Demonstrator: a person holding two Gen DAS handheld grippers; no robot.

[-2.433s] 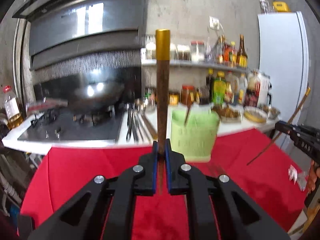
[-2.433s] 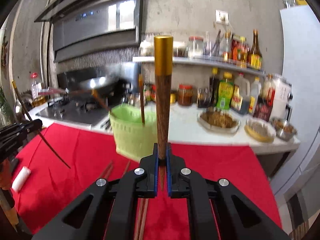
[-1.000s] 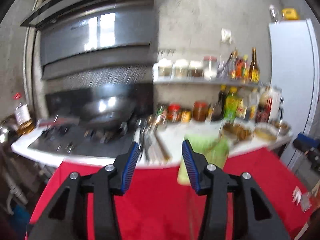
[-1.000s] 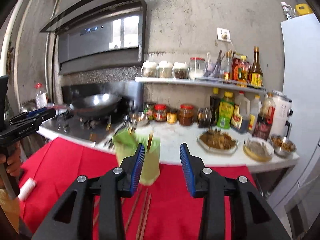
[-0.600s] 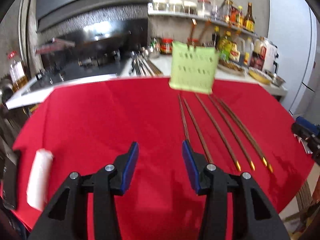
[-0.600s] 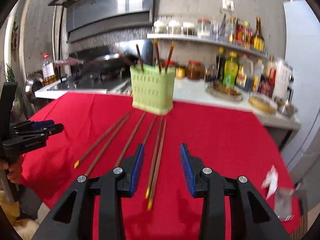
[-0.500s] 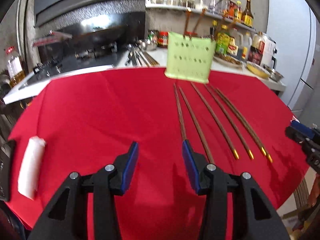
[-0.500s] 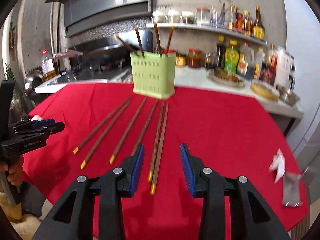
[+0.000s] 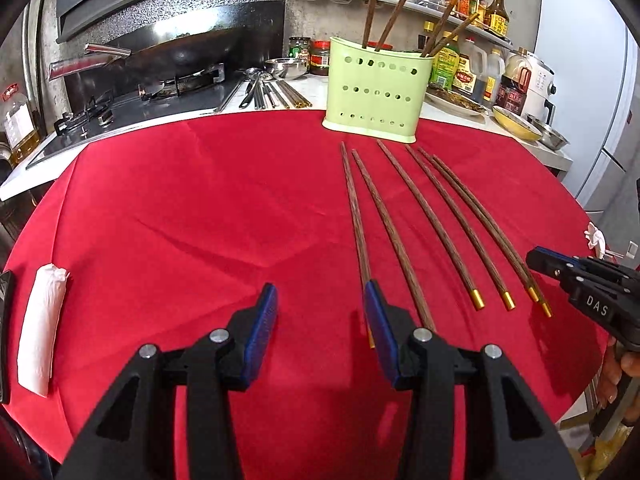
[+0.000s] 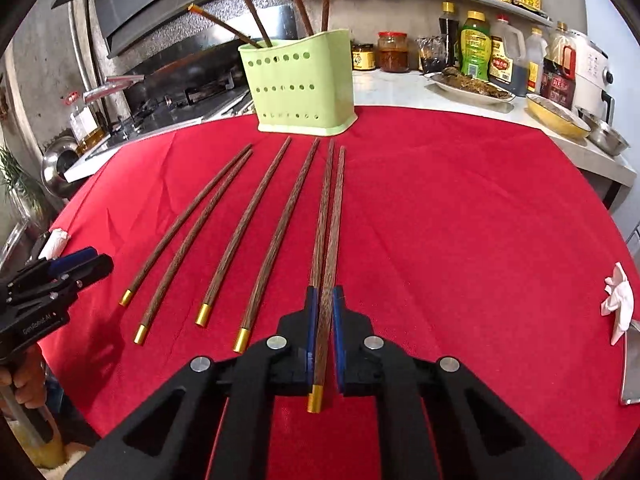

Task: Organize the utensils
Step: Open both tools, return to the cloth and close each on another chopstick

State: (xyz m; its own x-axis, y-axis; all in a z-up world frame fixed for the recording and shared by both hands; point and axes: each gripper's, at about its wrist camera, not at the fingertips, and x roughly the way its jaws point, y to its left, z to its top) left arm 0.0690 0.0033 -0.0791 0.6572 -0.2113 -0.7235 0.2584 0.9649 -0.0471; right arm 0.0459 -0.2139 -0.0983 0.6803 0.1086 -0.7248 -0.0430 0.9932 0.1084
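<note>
Your right gripper [image 10: 323,308] has just closed on the chopstick [image 10: 327,240] farthest right of six lying before the holder [image 10: 298,84]; its neighbour touches it and may drag along. Your left gripper [image 9: 320,320] stands half open, empty, its right finger over another chopstick.

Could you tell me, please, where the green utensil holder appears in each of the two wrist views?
Left wrist view: the green utensil holder stands right of centre near the top, at the red cloth's far edge, beyond the six chopsticks lying there.
Right wrist view: the holder stands just left of centre near the top, at the same far edge.
Shared landmark: the green-labelled bottle on the counter behind it.
</note>
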